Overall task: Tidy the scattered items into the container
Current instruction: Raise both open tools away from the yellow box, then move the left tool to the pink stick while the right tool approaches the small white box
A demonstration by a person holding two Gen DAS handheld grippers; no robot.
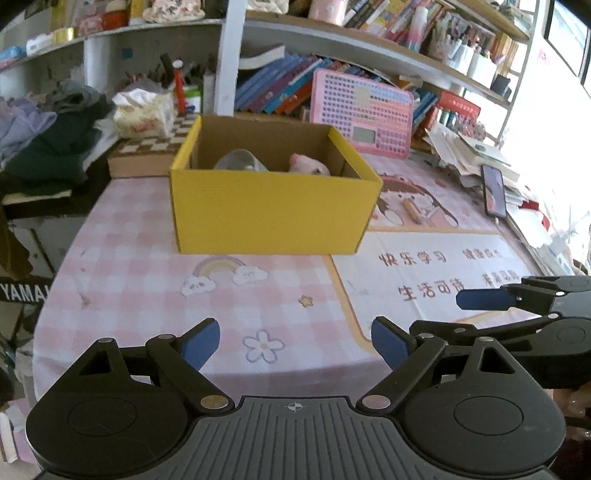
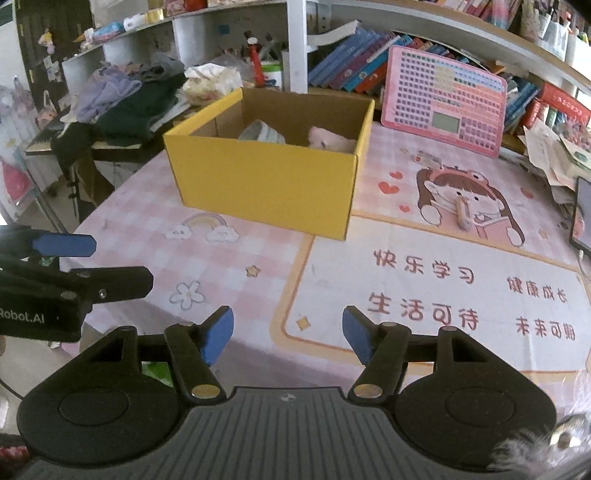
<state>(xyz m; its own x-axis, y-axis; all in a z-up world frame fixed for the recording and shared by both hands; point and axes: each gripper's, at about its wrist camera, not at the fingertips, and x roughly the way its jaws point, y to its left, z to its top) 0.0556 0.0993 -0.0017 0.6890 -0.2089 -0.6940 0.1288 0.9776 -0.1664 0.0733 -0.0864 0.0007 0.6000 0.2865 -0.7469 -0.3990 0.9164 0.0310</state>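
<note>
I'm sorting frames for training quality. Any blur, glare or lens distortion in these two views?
Left wrist view: strong fisheye bend in the shelves, window glare washing out the right edge, slight blur on the yellow box. Right wrist view: the same curvature, softer light, print on the pink mat sharp, a blurred fuzzy patch in the bottom right corner.

We see both views lit by bright daylight that pours in from the right, where the window (image 1: 565,40) is blown out to white and washes the paper stack (image 1: 476,151) beneath it. The yellow box (image 1: 273,206) casts only a soft, short shadow on the pink mat (image 1: 147,258). Fisheye bending curves the shelves (image 2: 424,26) strongly toward the edges. Fine detail is soft overall, and the box's contents look smeared.
</note>
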